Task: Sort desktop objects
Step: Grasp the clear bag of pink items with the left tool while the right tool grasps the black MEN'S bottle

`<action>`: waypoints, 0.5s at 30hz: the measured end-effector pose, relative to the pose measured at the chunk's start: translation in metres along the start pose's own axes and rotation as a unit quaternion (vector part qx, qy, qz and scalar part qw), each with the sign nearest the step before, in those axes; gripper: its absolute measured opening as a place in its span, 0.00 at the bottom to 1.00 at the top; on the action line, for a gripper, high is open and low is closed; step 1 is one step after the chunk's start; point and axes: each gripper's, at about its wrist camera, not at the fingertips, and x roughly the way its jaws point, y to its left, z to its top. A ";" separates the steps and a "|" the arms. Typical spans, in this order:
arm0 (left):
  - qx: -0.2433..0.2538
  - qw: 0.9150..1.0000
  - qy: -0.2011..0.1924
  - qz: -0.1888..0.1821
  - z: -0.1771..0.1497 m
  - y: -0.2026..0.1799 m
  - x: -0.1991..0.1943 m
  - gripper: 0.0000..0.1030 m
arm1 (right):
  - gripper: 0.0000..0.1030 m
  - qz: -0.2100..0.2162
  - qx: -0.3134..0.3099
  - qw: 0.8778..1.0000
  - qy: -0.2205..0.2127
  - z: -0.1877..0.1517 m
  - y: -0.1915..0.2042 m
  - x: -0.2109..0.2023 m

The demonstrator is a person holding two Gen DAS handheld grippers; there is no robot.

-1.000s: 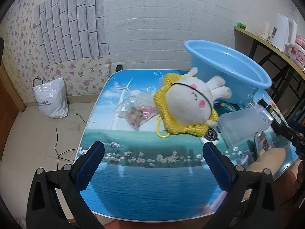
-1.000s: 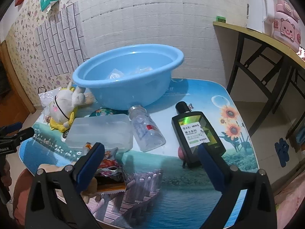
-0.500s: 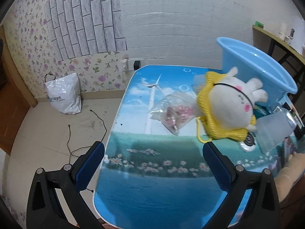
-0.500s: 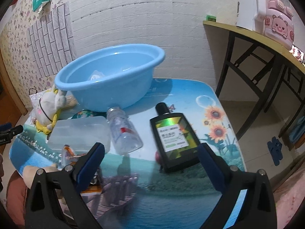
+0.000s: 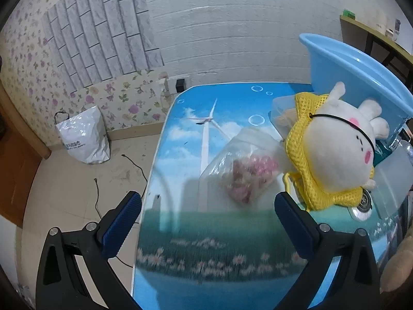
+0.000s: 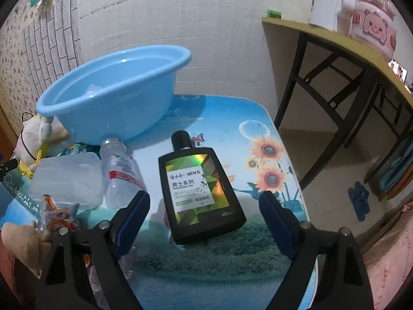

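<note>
- Nearest in the right wrist view, the right gripper [image 6: 204, 214] hangs over the table [image 6: 227, 266] with its jaws closing; the lower end of the black bottle [image 6: 200, 187] lies between them, yet the pads are not on it and nothing is held.
- Judging by that, the step in hand is the approach to the black bottle, which lies flat, label up, cap pointing away toward the blue basin [image 6: 113, 103].
- The next move calls for dropping lower so the pads flank the bottle's broad sides before they close; it is wide and glossy, so a squared, centred grip seems wise.
- Just left of it lies a clear water bottle [image 6: 120, 171], close enough that the left finger [image 6: 133, 218] could nudge it.
- In the left wrist view, the left gripper [image 5: 206, 215] stands wide open and empty above the table's near left part.
- Just beyond its fingers lies a clear bag of pink pieces [image 5: 245, 173], apart from the pads; this looks like its likely target.
- Touching the bag's right side is a white plush rabbit [image 5: 340, 149] on a yellow net pouch [image 5: 302, 160].
- Farthest, the basin stands at the back, seemingly the place for sorted things; something pale already lies inside it.
</note>
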 end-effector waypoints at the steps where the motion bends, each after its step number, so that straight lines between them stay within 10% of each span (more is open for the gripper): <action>1: 0.006 1.000 -0.001 0.001 0.003 -0.001 0.002 1.00 | 0.85 -0.001 -0.001 1.000 0.001 0.000 0.000 0.002; 11: 0.054 0.999 0.008 0.000 0.019 -0.018 0.024 0.99 | 0.67 0.016 -0.008 1.000 0.015 0.001 0.002 0.015; 15: 0.057 0.998 0.010 -0.039 0.018 -0.020 0.018 0.63 | 0.66 0.020 -0.005 1.000 0.015 0.000 0.000 0.015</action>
